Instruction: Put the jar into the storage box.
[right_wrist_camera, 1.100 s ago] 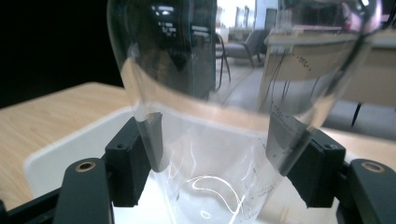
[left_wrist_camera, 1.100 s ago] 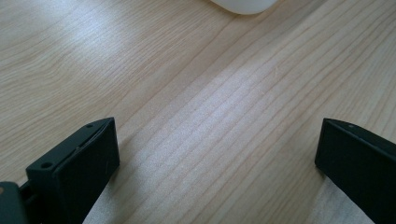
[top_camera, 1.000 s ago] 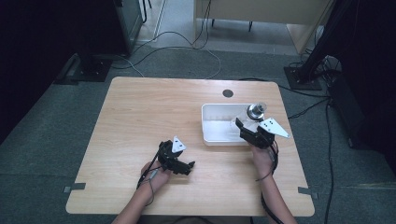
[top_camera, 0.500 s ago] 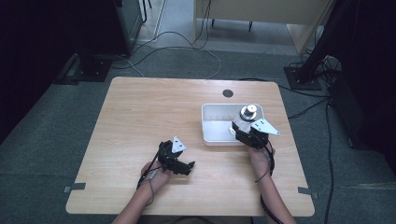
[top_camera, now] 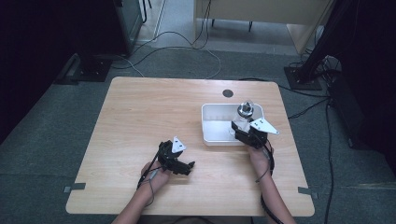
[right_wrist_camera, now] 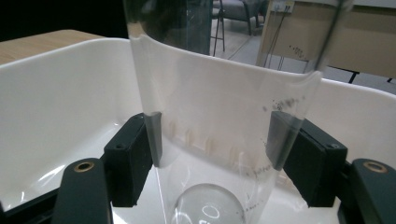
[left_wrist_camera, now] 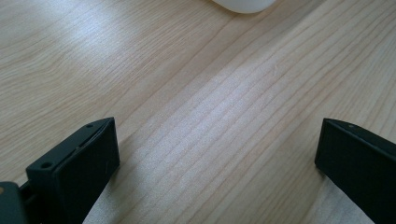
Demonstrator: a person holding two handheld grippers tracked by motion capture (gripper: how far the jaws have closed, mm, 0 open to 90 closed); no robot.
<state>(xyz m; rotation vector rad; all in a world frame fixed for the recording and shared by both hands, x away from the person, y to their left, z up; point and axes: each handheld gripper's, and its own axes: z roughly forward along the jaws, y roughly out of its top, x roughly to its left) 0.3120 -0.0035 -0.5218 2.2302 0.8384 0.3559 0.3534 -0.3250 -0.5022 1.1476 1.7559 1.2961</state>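
Two grippers are in play, and the right gripper (top_camera: 240,132) does the work: its fingers (right_wrist_camera: 133,161) are clamped on the lower wall of a clear glass vessel (right_wrist_camera: 219,116), a tall cylinder with faint printed marks and a shiny top. The vessel stands upright inside the white tray (top_camera: 210,122), at that tray's right end, and the right gripper view shows the rounded bottom of the glass just above or on the tray floor; which of the two cannot be told. The left gripper (top_camera: 180,163) rests on the wooden surface (top_camera: 149,112) well to the left of the tray, its fingers (left_wrist_camera: 81,168) spread wide with nothing between them.

The main risk, as I judge it, is the smooth glass. The pads grip low on a tall body, so the top can swing and the vessel can tilt or slide through the pads if the hand moves fast. A hard squeeze could crack it. If the vessel is let go before its base sits flat, it could topple against the tray wall. The tray itself is light and unheld, so a nudge from the gripper could shove it along the surface.
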